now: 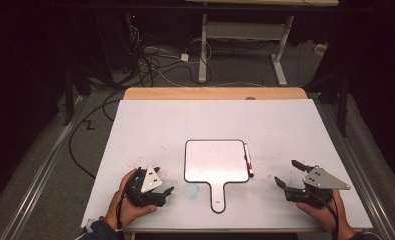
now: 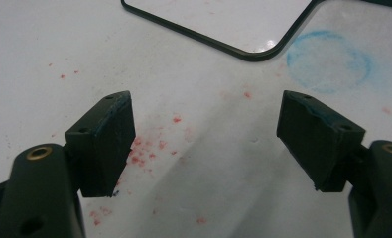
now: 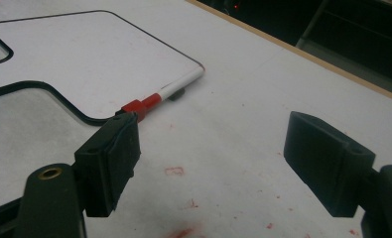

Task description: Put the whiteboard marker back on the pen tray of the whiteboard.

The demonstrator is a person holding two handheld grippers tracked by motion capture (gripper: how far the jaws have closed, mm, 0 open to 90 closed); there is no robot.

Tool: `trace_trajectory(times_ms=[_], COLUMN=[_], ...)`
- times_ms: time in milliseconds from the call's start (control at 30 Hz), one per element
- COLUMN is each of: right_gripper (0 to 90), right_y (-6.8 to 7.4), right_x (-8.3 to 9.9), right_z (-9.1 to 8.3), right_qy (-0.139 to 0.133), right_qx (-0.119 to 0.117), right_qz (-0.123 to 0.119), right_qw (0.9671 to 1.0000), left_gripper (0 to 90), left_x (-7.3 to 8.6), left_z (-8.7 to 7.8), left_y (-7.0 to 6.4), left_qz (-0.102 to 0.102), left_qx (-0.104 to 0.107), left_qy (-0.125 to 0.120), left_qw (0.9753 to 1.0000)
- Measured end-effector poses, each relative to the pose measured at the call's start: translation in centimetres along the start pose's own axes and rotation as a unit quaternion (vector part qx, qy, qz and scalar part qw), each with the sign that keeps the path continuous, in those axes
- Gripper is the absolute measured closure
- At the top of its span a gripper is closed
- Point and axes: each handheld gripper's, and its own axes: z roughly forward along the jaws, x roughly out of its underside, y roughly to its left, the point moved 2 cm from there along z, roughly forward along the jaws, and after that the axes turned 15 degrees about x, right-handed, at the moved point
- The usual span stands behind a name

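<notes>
At the near edge of a white-covered table point(image 1: 295, 125), a person's two hands rest low, each holding a black two-jaw gripper. The left gripper point(image 1: 161, 186) sits near the left corner, jaws spread wide and holding nothing, aimed right toward a faint blue ring stain point(image 2: 329, 61). The right gripper point(image 1: 286, 173) rests near the right corner, tilted inward, its jaws likewise parted and empty, pointing left at the marker, probably ready to reach for it. Both wrists lie flat and relaxed. Between them, slightly farther, lies a small white handheld whiteboard with a black rim point(image 1: 215, 160), its handle pointing toward the person, which makes it easy to steady. A white marker with a red cap point(image 3: 160, 97) lies along the board's right edge, just beside it and perhaps touching; the view is too coarse to tell. Red specks point(image 2: 146, 151) dot the near surface.
</notes>
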Motion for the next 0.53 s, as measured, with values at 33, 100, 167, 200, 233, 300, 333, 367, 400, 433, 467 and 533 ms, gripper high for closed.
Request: trace_trajectory(times_ms=[33,100,167,200,233,300,333,367,400,433,467,533], right_gripper=[22.5,22.6,22.6,22.5,22.6,22.7,22.7,22.6,22.7,22.6,22.6,22.6], right_y=[0.01,0.02,0.04,0.02,0.01,0.02,0.06,0.11,0.17,0.22,0.25,0.29], right_x=[-0.02,0.01,0.06,0.08,0.07,0.03,0.01,-0.03,-0.06,-0.08,-0.08,-0.08], right_z=[0.02,0.04,0.0,-0.05,-0.09,-0.17,-0.2,-0.19,-0.14,-0.11,-0.07,-0.01], right_qy=[-0.001,-0.001,0.002,0.0,0.0,-0.005,-0.007,-0.007,-0.007,-0.008,-0.008,-0.01], right_qx=[0.001,0.001,0.003,0.004,0.005,0.009,0.011,0.011,0.009,0.007,0.007,0.005], right_qz=[-0.002,-0.002,-0.005,-0.007,-0.007,-0.009,-0.012,-0.015,-0.015,-0.014,-0.017,-0.019], right_qw=[1.0,1.0,1.0,1.0,1.0,0.9999,0.9998,0.9998,0.9998,0.9998,0.9998,0.9998], left_gripper=[22.0,22.0,22.0,22.1,22.0,22.0,22.0,22.1,22.0,22.0,22.0,22.0], left_x=[0.01,-0.03,-0.08,-0.1,-0.11,-0.08,-0.04,0.0,0.03,0.03,0.03,-0.03], left_z=[-0.03,-0.05,0.07,0.12,0.16,0.19,0.17,0.14,0.1,0.07,0.06,0.14], left_y=[-0.02,0.0,0.01,0.01,-0.02,-0.06,-0.07,-0.06,-0.03,0.03,0.09,0.22], left_qz=[0.0,-0.002,-0.001,0.0,0.0,0.0,0.0,-0.001,-0.002,-0.002,-0.003,-0.005], left_qx=[-0.001,-0.002,-0.003,-0.002,-0.002,-0.003,-0.003,-0.003,-0.004,-0.004,-0.004,-0.004], left_qy=[0.0,-0.001,0.001,0.003,0.004,0.006,0.007,0.007,0.006,0.006,0.005,0.005], left_qw=[1.0,1.0,1.0,1.0,1.0,1.0,1.0,1.0,1.0,1.0,1.0,1.0])
